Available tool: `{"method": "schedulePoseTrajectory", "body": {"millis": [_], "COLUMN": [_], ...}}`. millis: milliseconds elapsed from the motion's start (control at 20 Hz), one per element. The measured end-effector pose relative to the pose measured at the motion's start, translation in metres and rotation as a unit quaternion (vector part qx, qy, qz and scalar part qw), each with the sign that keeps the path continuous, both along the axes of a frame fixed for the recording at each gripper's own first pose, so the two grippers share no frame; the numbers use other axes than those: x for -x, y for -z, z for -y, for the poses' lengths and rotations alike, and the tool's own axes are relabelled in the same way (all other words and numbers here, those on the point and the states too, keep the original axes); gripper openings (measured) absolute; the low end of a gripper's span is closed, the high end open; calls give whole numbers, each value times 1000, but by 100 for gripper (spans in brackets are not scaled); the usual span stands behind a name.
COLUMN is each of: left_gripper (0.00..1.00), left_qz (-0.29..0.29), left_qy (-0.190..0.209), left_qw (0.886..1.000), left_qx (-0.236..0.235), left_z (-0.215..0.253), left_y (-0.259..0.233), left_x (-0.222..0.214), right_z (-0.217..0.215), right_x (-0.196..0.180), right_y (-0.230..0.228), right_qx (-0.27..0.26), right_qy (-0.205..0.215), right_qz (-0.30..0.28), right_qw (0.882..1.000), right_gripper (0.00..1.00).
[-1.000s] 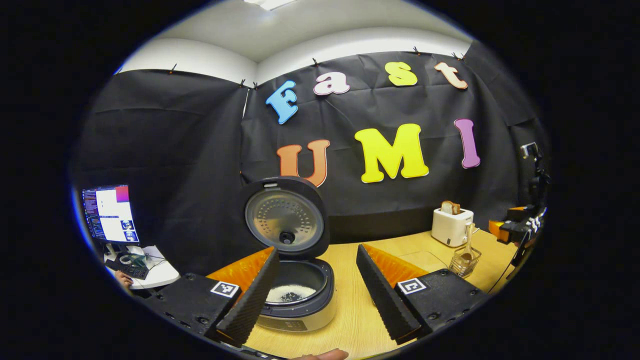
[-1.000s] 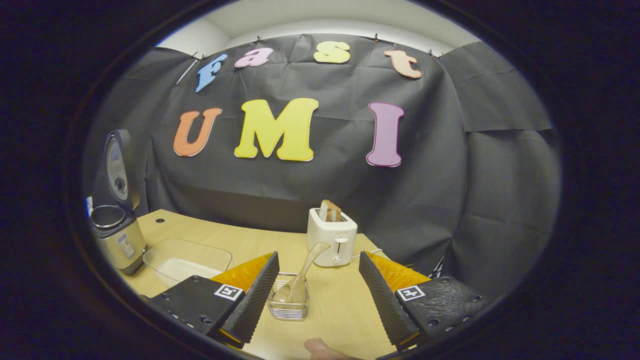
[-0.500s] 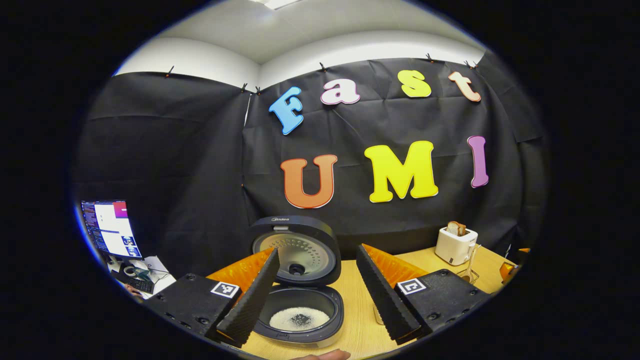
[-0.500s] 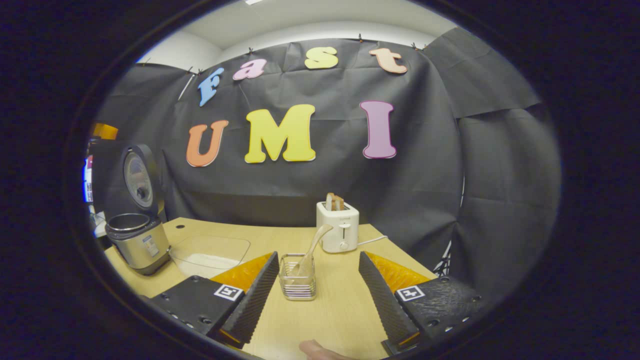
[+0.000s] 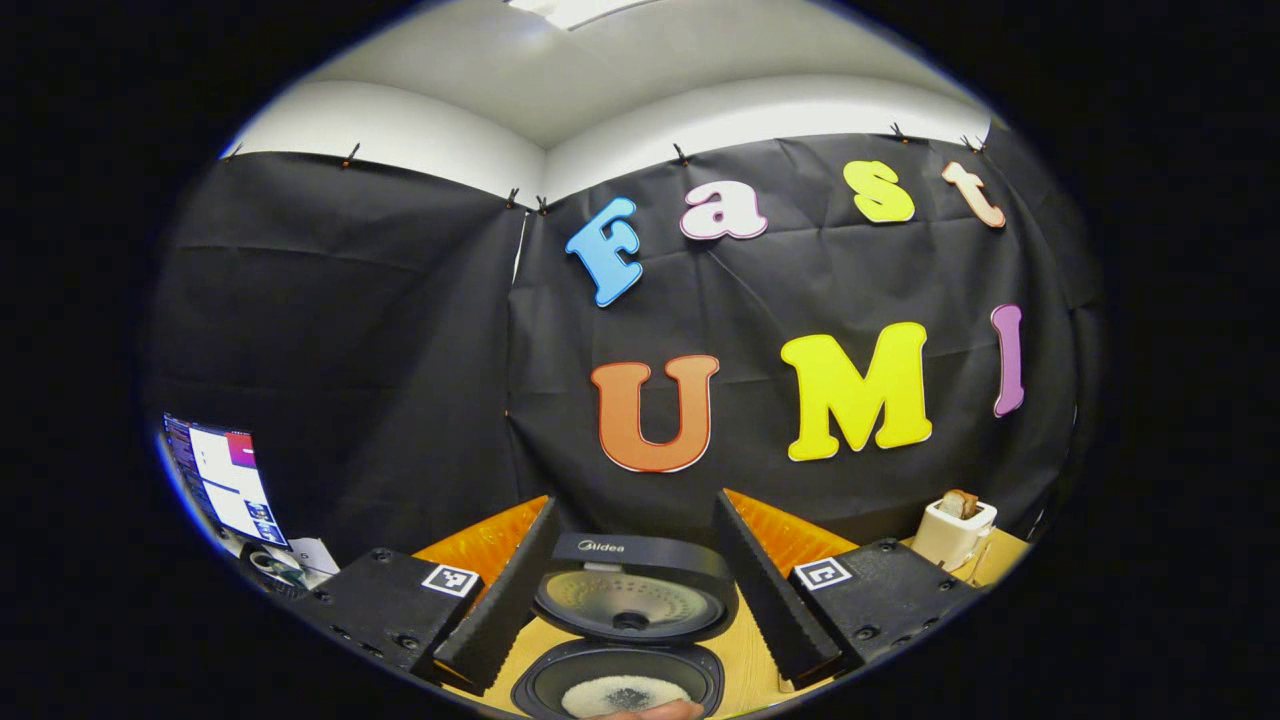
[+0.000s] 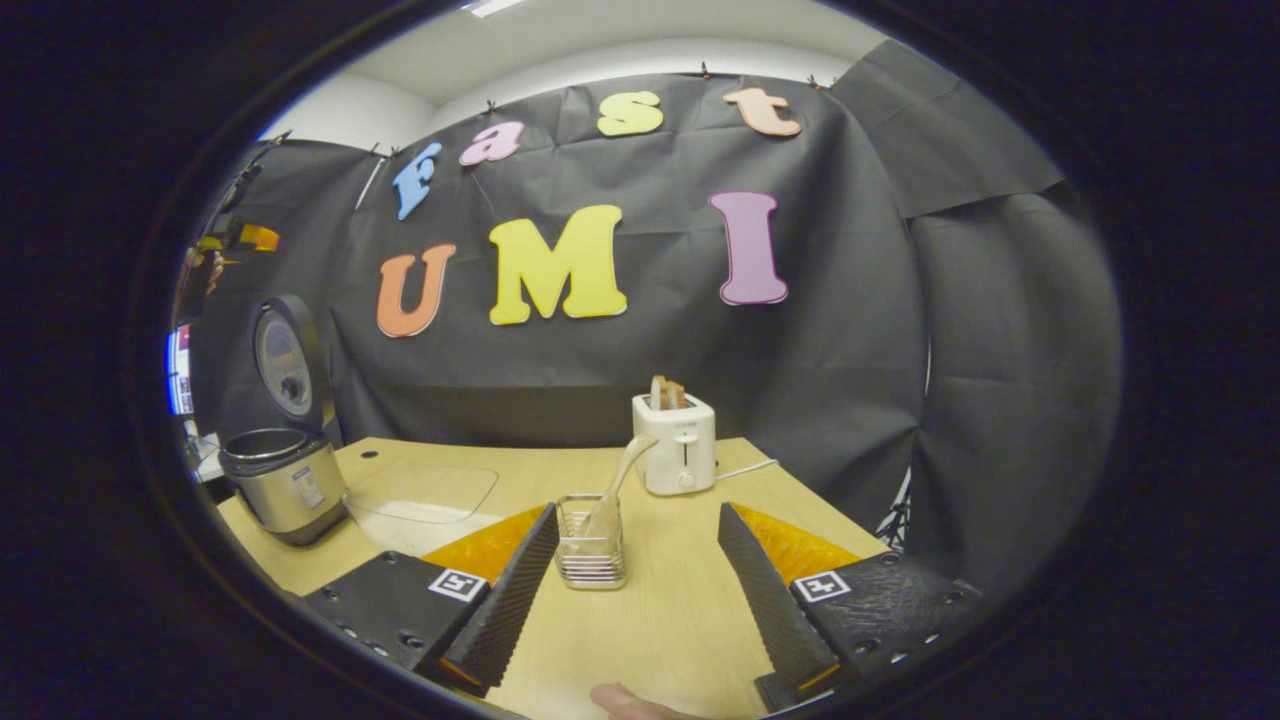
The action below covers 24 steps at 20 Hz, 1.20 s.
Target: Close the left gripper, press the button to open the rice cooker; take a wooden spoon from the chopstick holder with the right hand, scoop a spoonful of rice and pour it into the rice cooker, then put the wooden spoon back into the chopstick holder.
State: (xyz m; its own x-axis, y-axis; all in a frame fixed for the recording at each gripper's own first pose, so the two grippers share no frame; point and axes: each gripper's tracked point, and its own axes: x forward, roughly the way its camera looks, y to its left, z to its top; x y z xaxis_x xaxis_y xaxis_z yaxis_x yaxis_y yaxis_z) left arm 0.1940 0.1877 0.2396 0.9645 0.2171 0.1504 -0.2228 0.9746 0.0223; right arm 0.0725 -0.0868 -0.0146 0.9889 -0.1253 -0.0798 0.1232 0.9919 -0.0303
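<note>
Your left gripper (image 5: 630,600) hangs over the open cooker (image 5: 625,640), fingers apart; your right gripper (image 6: 632,610), fingers apart, faces the spoon (image 6: 615,495) in the holder (image 6: 590,555).

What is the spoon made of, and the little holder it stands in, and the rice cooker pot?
The spoon looks like pale, matte wood. The holder seems to be shiny metal wire, since you can see through its thin bars. The rice cooker body looks like brushed silvery metal; its raised lid seems to be dark plastic with a metal inner plate.

"Midea" stands on the rice cooker (image 5: 628,585) lid.
</note>
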Motion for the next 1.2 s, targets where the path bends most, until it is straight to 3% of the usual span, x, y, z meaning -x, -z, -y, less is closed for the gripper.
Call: {"method": "schedulePoseTrajectory", "body": {"millis": [150, 200, 400, 450, 500, 650, 1050, 1150, 1200], "left_gripper": [100, 95, 98, 99, 98, 98, 99, 100, 100], "left_qz": [-1, -1, 8, 6, 3, -6, -29, -32, -29], "left_qy": [7, -1, -8, -3, -4, 0, 18, 28, 29], "left_qw": [1000, 1000, 1000, 1000, 1000, 1000, 999, 999, 999], "left_qx": [-3, -3, -14, -15, -11, 9, 25, 30, 28], "left_z": [-7, -15, -34, -35, -41, -52, -60, -55, -55], "left_y": [5, 7, 9, 11, 14, 25, 54, 53, 53], "left_x": [-32, -41, -74, -83, -89, -105, -126, -121, -120], "right_z": [15, 18, 21, 22, 22, 21, 13, 10, 9], "right_x": [1, 2, 5, 5, 5, 6, 10, 11, 12], "right_y": [-2, -5, -6, -6, -7, -8, -13, -14, -15], "right_qx": [1, -2, -12, -9, -8, -12, -2, 4, 3], "right_qy": [13, 16, 17, 17, 18, 15, 11, 9, 7], "right_qz": [4, 7, 9, 10, 12, 14, 23, 24, 23], "right_qw": [1000, 1000, 1000, 1000, 1000, 1000, 1000, 1000, 1000], "right_gripper": [96, 95, 92, 96, 92, 92, 92, 96, 92]}}
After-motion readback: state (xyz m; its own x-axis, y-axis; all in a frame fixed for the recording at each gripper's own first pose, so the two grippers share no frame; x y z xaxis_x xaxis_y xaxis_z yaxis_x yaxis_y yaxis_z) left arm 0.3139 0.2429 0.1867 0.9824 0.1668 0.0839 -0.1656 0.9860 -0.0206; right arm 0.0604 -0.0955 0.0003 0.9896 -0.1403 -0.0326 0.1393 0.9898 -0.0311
